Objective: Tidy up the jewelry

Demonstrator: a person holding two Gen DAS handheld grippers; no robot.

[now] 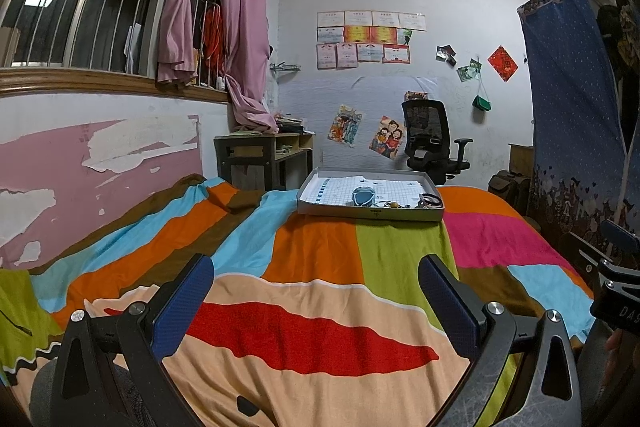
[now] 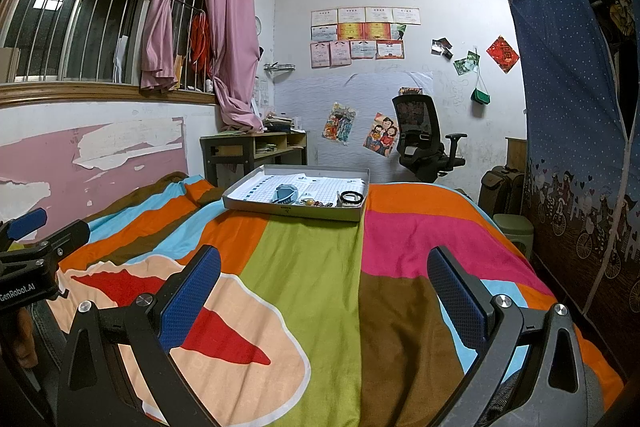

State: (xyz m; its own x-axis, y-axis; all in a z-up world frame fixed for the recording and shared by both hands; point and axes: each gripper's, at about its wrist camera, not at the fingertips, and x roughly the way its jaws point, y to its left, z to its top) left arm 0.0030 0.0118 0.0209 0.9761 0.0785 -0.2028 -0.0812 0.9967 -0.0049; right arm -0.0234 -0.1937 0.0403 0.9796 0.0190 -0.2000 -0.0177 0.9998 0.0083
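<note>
Both grippers, left (image 1: 316, 291) then right (image 2: 324, 283), hovered with jaws spread wide and empty over the striped bedspread (image 1: 320, 327). Farther off, a shallow tray (image 2: 256, 205) held a blue bracelet (image 2: 286, 193), beads (image 2: 310, 203) and black rings (image 2: 352, 197): light, slippery pieces, probably best pinched by their edges.

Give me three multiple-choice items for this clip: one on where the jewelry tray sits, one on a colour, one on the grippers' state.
1. Where is the grey tray?
A. On the desk
B. On the bed, far from both grippers
C. On the office chair

2. What colour are the gripper pads?
A. Blue
B. Red
C. White

3. What state are the left gripper and right gripper in?
A. Both shut on jewelry
B. One open, one shut
C. Both open and empty

Answers: B, the tray rests on the striped bedspread; A, the pads are blue; C, each pair of fingers stands wide apart with only bedding between.
</note>
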